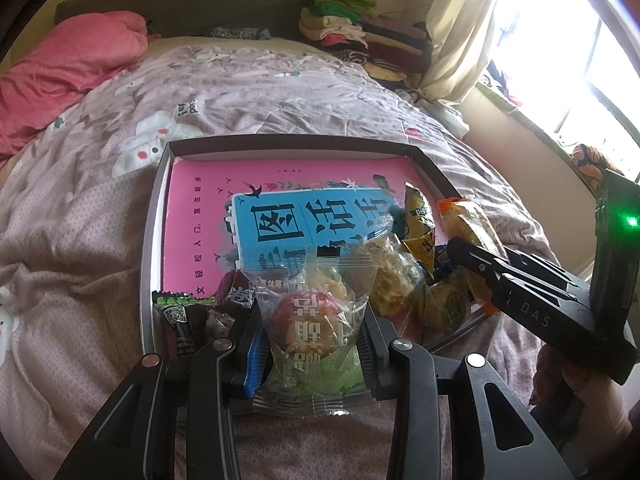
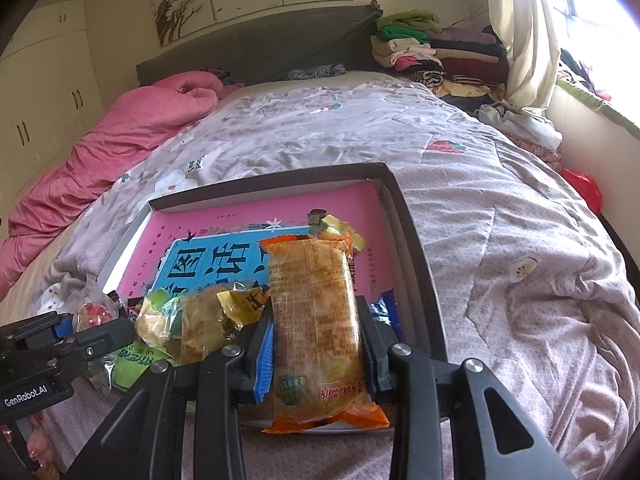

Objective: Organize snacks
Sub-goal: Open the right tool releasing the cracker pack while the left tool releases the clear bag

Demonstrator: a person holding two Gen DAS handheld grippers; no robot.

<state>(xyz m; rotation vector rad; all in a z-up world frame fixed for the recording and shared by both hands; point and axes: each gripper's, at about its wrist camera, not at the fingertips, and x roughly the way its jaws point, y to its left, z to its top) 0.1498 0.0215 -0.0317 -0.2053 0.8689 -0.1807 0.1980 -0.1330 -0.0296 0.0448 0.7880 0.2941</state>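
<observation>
Both grippers are loaded over the near edge of the tray (image 2: 416, 240): right gripper (image 2: 318, 354) fingers clamp the orange packet (image 2: 312, 308) lengthwise, pointing into the tray; left gripper (image 1: 314, 344) pinches the clear pastry packet (image 1: 316, 320).

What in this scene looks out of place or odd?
The snacks are not spread in the box. They pile at its near edge on a pink book, an odd liner. Nothing looks spilled or torn.
</observation>
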